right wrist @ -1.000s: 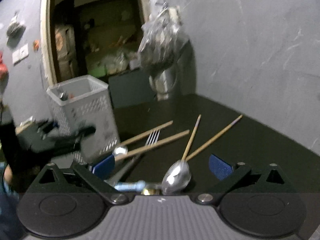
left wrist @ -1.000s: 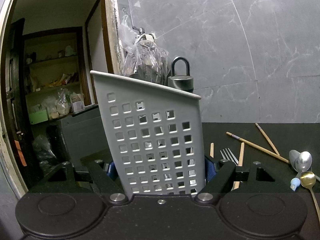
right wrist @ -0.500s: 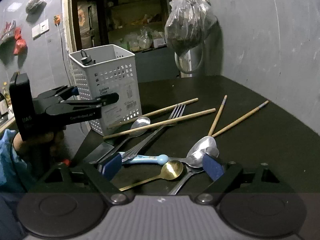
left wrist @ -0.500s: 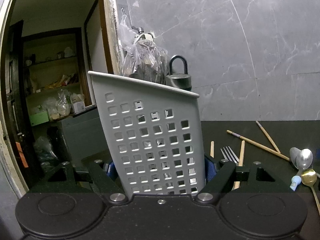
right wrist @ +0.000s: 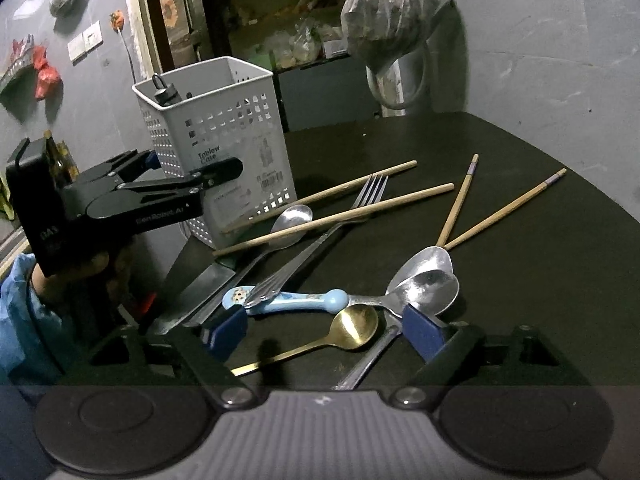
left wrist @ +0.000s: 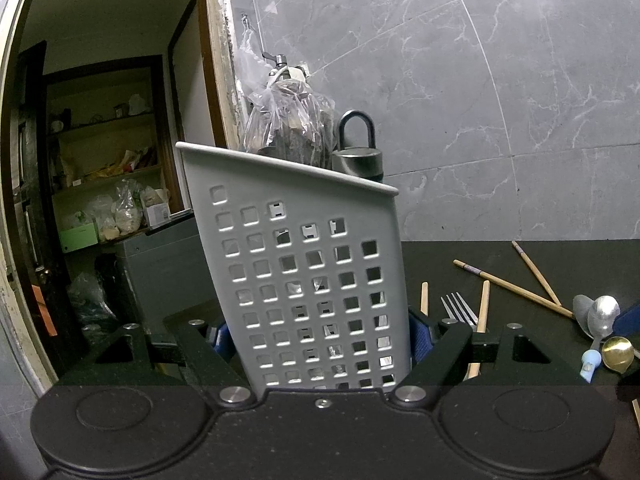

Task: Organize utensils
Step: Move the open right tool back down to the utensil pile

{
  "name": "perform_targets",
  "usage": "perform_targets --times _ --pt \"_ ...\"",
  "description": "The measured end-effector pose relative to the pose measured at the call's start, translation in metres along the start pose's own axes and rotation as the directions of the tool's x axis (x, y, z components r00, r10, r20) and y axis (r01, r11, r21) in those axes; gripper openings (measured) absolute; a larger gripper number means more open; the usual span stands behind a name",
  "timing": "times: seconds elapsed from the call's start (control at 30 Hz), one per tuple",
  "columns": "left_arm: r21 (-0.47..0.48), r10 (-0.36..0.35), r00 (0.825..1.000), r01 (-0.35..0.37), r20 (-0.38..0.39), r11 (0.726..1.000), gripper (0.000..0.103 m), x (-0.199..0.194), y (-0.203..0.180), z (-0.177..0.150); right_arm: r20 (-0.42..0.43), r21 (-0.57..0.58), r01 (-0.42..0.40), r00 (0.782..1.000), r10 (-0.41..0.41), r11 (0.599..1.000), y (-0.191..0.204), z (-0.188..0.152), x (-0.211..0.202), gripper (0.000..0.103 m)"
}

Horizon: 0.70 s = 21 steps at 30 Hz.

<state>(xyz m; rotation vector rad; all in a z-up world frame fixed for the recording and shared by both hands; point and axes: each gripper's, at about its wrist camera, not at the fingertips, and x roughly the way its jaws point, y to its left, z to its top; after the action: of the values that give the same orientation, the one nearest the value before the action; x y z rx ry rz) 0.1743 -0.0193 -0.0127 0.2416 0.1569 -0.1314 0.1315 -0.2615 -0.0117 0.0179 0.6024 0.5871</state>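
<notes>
- Grey marbled wall tiles [left wrist: 500,92] back a dark tabletop [right wrist: 520,208]; an open doorway with cluttered shelves [left wrist: 104,160] shows beyond its far left corner.
- A clear plastic bag [right wrist: 390,12] of dark contents hangs against the wall at the tabletop's far edge.
- Left gripper [left wrist: 320,332] is clamped on the white perforated utensil caddy [left wrist: 312,280], its blue pads pressed against both side walls; the caddy stands near the tabletop's left edge, tilted in the left wrist view.
- A dark bottle top with a loop handle [right wrist: 163,90] pokes out of the caddy.
- Right gripper [right wrist: 324,330] hangs low over the near edge with jaws closing; the gold spoon [right wrist: 352,328] lies between the pads, not yet pinched.
- Just beyond it lie a blue-handled spoon [right wrist: 296,300] and two steel spoons [right wrist: 428,280], bowls overlapping.
- A fork [right wrist: 332,232] and another steel spoon [right wrist: 288,220] stretch toward the caddy, with a flat blade [right wrist: 200,286] beside them.
- Four wooden chopsticks [right wrist: 340,216] are scattered across the middle: two by the caddy's base, two crossing toward the right edge.
- A person's hand [right wrist: 72,268] with a blue sleeve holds the left gripper.
</notes>
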Motion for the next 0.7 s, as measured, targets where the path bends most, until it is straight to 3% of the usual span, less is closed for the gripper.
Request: perform_targets --times 0.43,0.7 --pt "0.001 0.000 1.000 0.000 0.000 1.000 0.080 0.000 0.000 0.000 -0.040 -0.099 0.054 0.998 -0.058 0.994 0.007 0.005 0.002 0.053" --pt "0.001 0.000 1.000 0.000 0.000 1.000 0.080 0.000 0.000 0.000 -0.036 -0.191 0.100 0.993 -0.109 0.976 0.018 0.004 0.006 0.039"
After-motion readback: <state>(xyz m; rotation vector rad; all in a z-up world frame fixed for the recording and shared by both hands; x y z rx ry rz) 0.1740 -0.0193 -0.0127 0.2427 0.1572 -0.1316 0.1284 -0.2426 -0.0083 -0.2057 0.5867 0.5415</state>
